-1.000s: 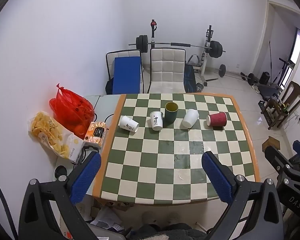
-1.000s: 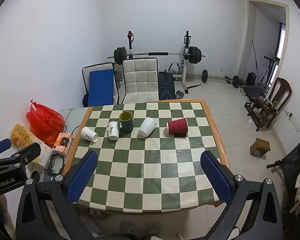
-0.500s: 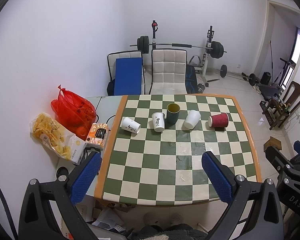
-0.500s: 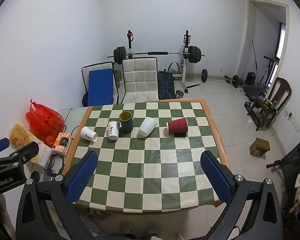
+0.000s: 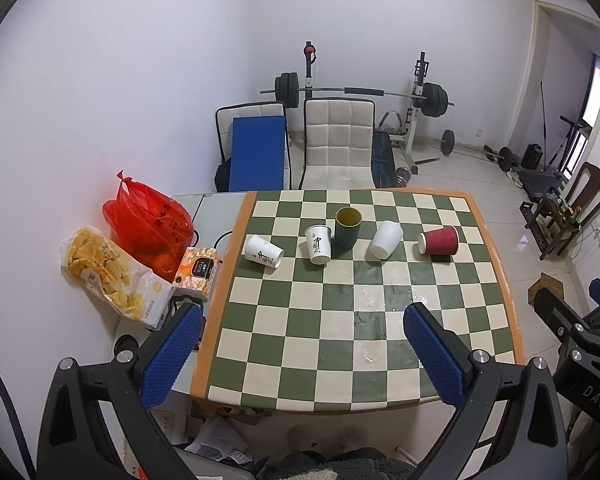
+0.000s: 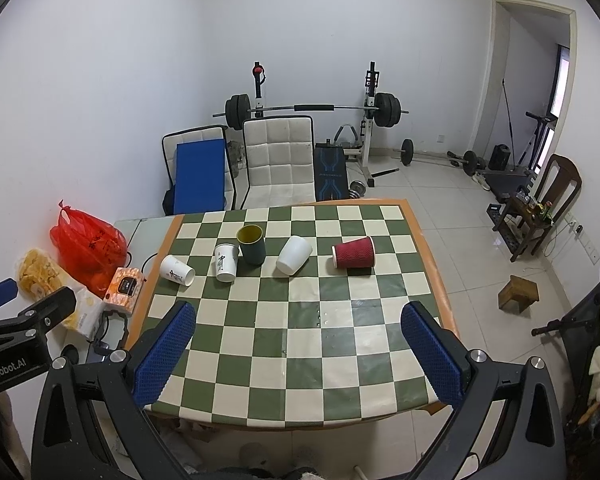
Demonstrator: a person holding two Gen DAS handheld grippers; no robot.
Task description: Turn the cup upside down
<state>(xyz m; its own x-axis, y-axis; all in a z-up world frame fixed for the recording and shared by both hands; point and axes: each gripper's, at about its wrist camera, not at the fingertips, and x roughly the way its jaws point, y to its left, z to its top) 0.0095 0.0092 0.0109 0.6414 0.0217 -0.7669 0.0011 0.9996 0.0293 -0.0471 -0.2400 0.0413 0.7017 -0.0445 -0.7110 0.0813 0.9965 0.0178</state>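
Five cups are seen in a row across the far half of the checkered counter. From left to right: a printed cup lying on its side, a second printed cup standing upright, a green cup upright and touching or just beside it, a white cup tipped on its side, and a red cup lying on its side, set apart from the rest. None is seen upside down.

The left gripper is held above the near edge of the counter, its jaws spread wide with nothing between them. The right gripper is held likewise, jaws wide apart and empty. Both are well apart from the cups.

Off the counter's left edge, a red bag, a snack bag and an orange box are seen on a lower surface. Two chairs and a barbell rack stand behind.
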